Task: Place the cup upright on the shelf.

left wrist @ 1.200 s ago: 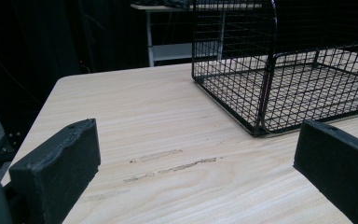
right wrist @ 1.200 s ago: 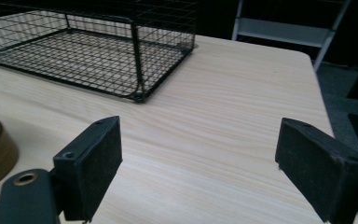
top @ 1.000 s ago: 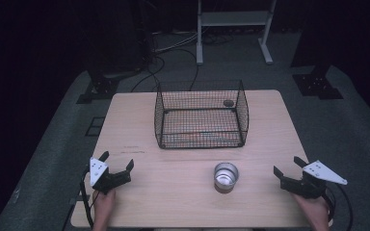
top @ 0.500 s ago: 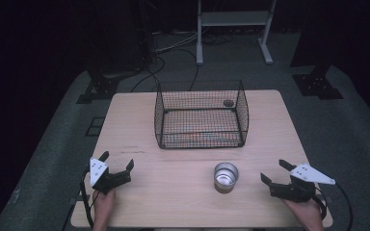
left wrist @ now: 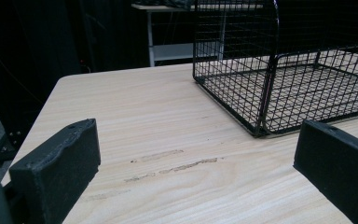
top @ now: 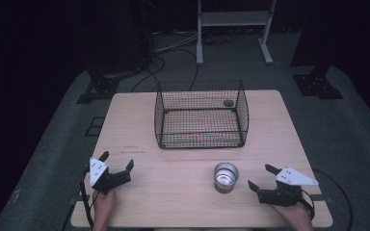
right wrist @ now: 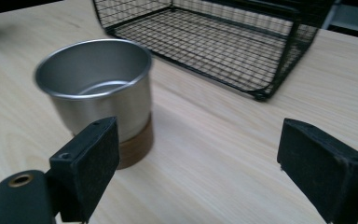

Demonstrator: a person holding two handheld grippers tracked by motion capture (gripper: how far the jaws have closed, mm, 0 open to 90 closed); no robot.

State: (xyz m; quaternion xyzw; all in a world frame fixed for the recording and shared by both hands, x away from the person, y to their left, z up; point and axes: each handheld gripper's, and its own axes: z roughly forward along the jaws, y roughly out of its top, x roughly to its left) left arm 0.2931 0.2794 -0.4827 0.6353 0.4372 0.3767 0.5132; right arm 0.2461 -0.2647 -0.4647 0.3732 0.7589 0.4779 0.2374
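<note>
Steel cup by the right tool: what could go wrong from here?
1. The steel cup stands upright, off toward one side of the right tool, whose open jaws have just been widening; a straight push could let one jaw knock it over.
2. The wire basket stands just beyond the cup, so a nudged cup might slide against its mesh.

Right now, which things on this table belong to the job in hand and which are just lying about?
In the job:
- cup, upright, just ahead of the right tool, whose jaws have just been opening with nothing between them
- basket, the likely place for it

Lying about:
- small dark thing in the basket's far corner
- left tool, open, idle
- stand behind the table
</note>
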